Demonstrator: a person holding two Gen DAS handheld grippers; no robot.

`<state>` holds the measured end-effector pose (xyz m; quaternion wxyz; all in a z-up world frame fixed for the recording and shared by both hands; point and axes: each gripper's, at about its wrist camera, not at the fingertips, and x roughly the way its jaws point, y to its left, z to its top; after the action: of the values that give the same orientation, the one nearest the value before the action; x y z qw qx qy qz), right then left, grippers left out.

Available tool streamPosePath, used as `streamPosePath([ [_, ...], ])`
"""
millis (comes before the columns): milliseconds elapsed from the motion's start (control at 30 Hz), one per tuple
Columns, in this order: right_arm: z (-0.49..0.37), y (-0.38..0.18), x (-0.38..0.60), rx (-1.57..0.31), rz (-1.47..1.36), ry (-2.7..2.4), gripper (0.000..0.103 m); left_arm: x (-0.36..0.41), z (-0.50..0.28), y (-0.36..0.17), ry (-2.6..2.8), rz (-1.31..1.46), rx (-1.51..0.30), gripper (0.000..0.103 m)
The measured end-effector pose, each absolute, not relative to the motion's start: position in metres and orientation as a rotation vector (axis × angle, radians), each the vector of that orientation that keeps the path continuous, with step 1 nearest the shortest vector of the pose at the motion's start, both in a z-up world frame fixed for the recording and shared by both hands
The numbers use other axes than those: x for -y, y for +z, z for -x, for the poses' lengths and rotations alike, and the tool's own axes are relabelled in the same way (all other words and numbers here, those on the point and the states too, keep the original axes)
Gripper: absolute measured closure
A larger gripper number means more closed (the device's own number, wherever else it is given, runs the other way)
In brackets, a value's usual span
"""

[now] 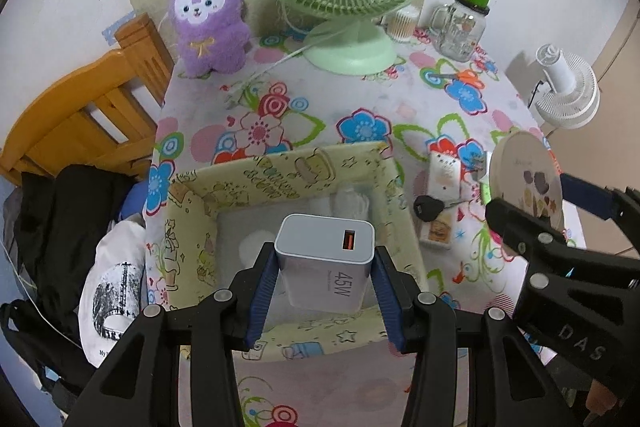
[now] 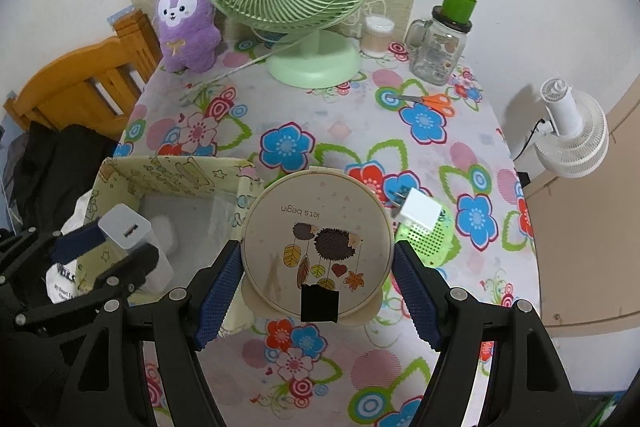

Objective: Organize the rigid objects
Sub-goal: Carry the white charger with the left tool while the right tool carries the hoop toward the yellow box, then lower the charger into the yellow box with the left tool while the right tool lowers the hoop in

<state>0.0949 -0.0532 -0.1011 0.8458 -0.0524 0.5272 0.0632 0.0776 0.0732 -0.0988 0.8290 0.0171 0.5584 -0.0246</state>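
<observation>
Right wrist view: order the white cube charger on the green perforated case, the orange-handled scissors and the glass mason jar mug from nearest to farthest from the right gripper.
1. White cube charger, just right of the right gripper.
2. Orange-handled scissors, mid-table right.
3. Glass mason jar mug, back right.

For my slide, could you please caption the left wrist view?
Left gripper holds a 45W charger above the fabric box.
</observation>
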Motion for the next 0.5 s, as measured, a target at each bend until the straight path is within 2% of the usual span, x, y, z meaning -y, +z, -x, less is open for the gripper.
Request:
streamPosePath([
  [500, -0.109, -0.129, 0.002, -1.186, 0.123, 0.209, 0.026, -0.096, -0.086, -0.136, -0.053, -0.072, -1.288, 0.054],
])
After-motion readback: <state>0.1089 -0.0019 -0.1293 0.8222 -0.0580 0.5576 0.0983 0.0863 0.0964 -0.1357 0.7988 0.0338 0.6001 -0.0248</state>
